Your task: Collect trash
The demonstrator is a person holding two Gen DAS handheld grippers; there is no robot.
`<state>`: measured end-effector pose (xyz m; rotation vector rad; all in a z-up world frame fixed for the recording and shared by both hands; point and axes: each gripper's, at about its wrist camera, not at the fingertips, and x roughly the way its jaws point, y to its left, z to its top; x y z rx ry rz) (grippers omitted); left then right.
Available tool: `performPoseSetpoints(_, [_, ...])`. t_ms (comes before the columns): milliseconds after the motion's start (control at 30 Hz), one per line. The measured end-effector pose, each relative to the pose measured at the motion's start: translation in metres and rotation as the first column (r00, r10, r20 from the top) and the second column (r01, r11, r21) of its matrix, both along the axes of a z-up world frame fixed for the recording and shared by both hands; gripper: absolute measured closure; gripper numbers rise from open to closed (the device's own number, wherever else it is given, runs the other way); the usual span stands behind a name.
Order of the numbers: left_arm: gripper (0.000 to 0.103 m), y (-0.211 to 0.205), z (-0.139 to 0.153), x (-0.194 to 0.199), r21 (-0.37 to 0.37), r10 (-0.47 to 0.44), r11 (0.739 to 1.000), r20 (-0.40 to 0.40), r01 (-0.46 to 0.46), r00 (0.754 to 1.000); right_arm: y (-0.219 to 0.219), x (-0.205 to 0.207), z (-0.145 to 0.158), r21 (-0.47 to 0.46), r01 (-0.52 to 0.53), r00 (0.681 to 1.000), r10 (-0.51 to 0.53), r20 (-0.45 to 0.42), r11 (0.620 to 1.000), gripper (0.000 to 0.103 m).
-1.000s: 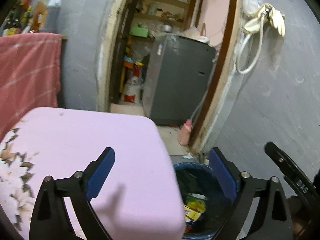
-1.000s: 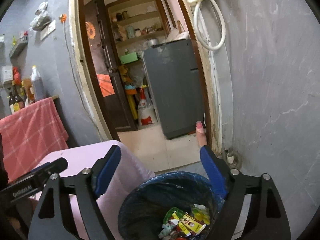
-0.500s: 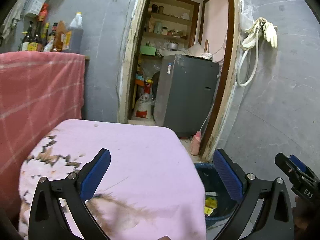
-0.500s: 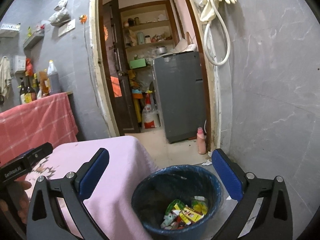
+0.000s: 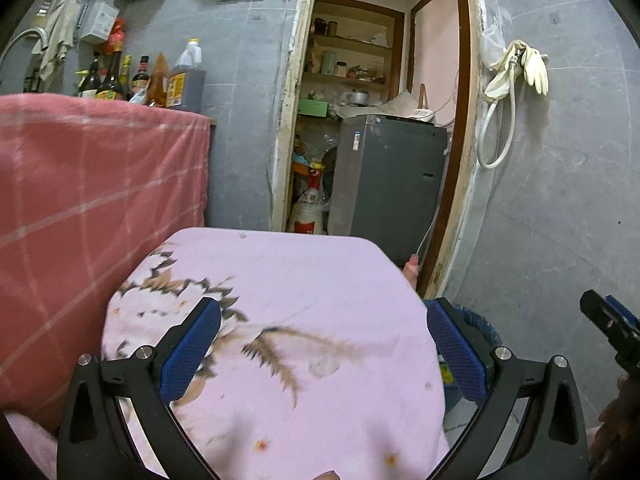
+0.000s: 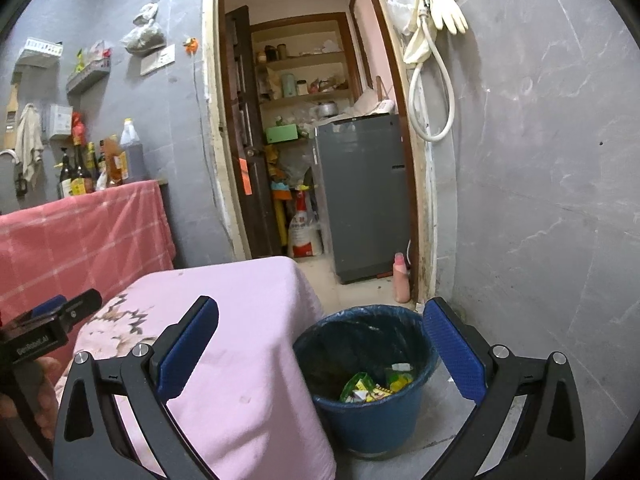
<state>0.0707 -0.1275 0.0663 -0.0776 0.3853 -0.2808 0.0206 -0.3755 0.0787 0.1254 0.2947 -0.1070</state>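
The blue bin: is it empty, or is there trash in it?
Not empty. The bin holds a few colourful wrappers at the bottom, far from full.

both grippers gape wide and empty: left gripper point(image 5: 323, 354) and right gripper point(image 6: 320, 354), side by side, tipped slightly downward.

Left gripper point(image 5: 323, 344): drawn back from the blue bin point(image 5: 486, 326); jaws wider than a second ago, nothing between them; the pink floral cloth point(image 5: 280, 320) now fills its view, the bin reduced to a sliver at the cloth's right edge.

Right gripper point(image 6: 320, 344): likewise drawn back, jaws wider and empty; the whole bin point(image 6: 372, 412), wrappers point(image 6: 374, 390) inside, now shows.
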Motion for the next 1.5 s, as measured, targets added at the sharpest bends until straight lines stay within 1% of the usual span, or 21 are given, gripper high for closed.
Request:
performPoseSetpoints(333, [0.002,0.030,-0.015,-0.050,0.015,0.027,1.000,0.009,-0.027,1.000,0.032,-0.042,-0.010,-0.004,-0.010,1.000,0.010,0.006,1.000,0.000])
performPoseSetpoints(733, [0.002,0.057,-0.035,-0.091,0.017,0.076,0.997,0.022,-0.076,0.997,0.066,-0.079,-0.024,-0.075,-0.006,0.999,0.010,0.048,0.997,0.000])
performPoseSetpoints(867, [0.002,0.058,-0.043,-0.097,0.028,0.080,0.996,0.028,-0.081,0.996,0.073,-0.085,-0.031,-0.094,-0.009,0.998,0.015,0.067,0.996,0.000])
performPoseSetpoints(967, [0.002,0.058,-0.047,-0.098,0.030,0.082,0.996,0.032,-0.083,0.996,0.075,-0.084,-0.036,-0.102,-0.012,0.998,0.018,0.065,0.995,0.000])
performPoseSetpoints(1167, [0.002,0.057,-0.051,-0.100,0.041,0.078,0.996,0.046,-0.080,0.996,0.073,-0.084,-0.041,-0.085,-0.004,0.998,0.009,0.063,0.996,0.000])
performPoseSetpoints(1500, [0.002,0.057,-0.053,-0.101,0.047,0.072,0.996,0.051,-0.074,0.996,0.075,-0.085,-0.043,-0.087,-0.005,0.998,0.010,0.062,0.996,0.000])
